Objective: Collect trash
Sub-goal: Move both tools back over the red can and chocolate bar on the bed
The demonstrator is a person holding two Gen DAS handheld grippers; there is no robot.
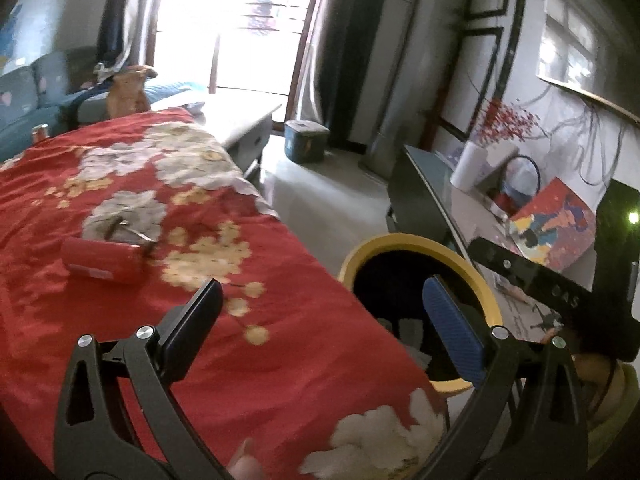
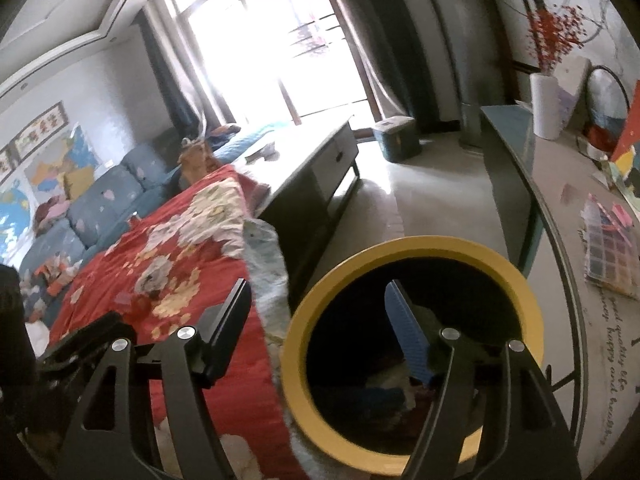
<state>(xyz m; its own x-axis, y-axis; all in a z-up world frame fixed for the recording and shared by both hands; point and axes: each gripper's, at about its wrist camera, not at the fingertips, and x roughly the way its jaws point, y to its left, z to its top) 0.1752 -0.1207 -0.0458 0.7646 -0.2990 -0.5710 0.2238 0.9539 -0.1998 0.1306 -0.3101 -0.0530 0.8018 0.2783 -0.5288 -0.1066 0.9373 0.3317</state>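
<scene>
A red can-like piece of trash [image 1: 103, 259] lies on its side on the red flowered cloth [image 1: 280, 340], with a crumpled bit of grey wrapper [image 1: 128, 227] just behind it. My left gripper [image 1: 320, 304] is open and empty, above the cloth's right edge, the can ahead to its left. A yellow-rimmed bin [image 1: 492, 292] stands on the floor beside the cloth. In the right wrist view my right gripper [image 2: 320, 300] is open and empty over the bin's [image 2: 298, 344] left rim; trash lies in the dark inside.
A grey coffee table [image 2: 320, 160] stands beyond the cloth, a blue sofa [image 2: 104, 200] to the left. A glass-topped side table [image 2: 568, 216] with a white vase [image 2: 548, 104], papers and a colour chart runs along the right. A teal box [image 1: 306, 140] sits on the floor.
</scene>
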